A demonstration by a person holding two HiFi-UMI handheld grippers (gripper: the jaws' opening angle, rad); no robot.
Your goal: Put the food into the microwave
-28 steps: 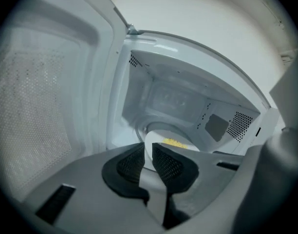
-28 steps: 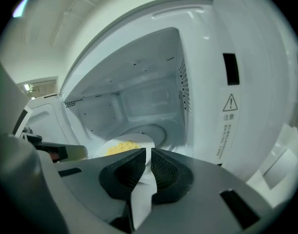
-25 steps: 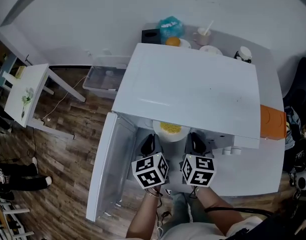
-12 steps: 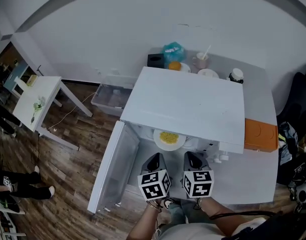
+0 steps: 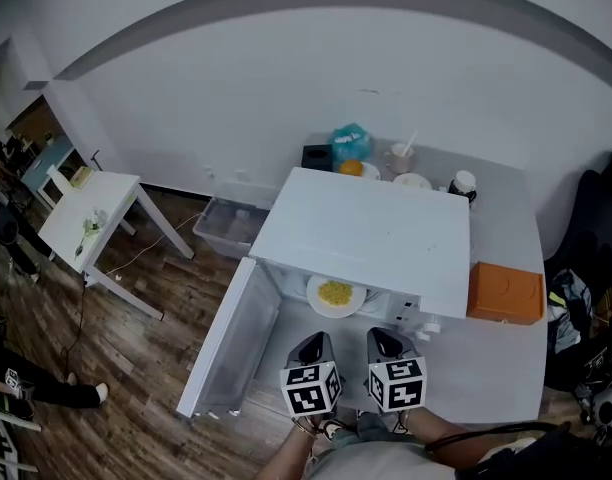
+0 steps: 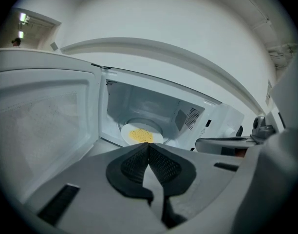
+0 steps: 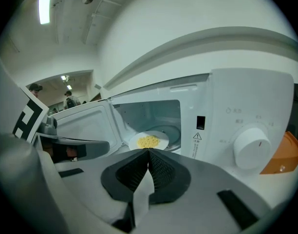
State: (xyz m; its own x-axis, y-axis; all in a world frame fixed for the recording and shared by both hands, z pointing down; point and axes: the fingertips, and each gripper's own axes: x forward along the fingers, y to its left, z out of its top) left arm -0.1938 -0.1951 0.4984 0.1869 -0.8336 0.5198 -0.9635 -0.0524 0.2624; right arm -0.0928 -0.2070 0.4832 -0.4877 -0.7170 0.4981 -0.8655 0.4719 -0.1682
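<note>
plate of yellow food (image 5: 335, 294), round and white, sitting inside the open cavity of a boxy white microwave (image 5: 376, 230). the microwave's white door (image 5: 226, 343) is swung wide open to the left. the microwave stands on a pale grey counter (image 5: 506, 363), with an orange box (image 5: 504, 293) just beside its right side. the left hand-held gripper (image 5: 313, 340) and the right hand-held gripper (image 5: 379, 335) hover side by side in front of the cavity, apart from the plate. each has its jaws pressed together with nothing between them. a round white dial (image 7: 251, 147) sits on the microwave's control panel.
</note>
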